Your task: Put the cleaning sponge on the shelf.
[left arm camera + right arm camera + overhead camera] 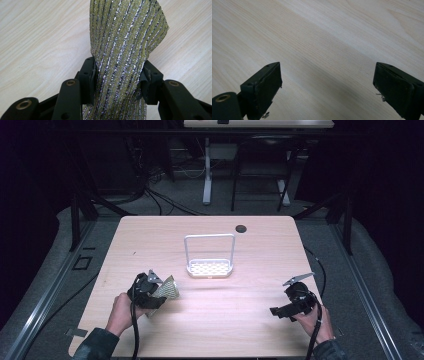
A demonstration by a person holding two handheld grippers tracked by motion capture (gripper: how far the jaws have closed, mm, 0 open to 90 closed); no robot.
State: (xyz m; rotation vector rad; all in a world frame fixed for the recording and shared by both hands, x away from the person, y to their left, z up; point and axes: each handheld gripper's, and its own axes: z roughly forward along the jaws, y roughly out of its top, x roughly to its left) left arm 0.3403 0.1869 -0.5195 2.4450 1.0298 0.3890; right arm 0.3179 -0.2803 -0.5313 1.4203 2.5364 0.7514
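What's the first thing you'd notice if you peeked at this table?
The glittery gold-and-silver striped sponge cloth, pinched in the left gripper at the table's near left. Next, the white wire rack standing alone mid-table. The right gripper hovers open over bare wood at the near right.

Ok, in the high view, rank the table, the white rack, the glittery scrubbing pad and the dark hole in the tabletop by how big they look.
1. Table
2. White rack
3. Glittery scrubbing pad, partly hidden by the left gripper that holds it
4. Dark hole
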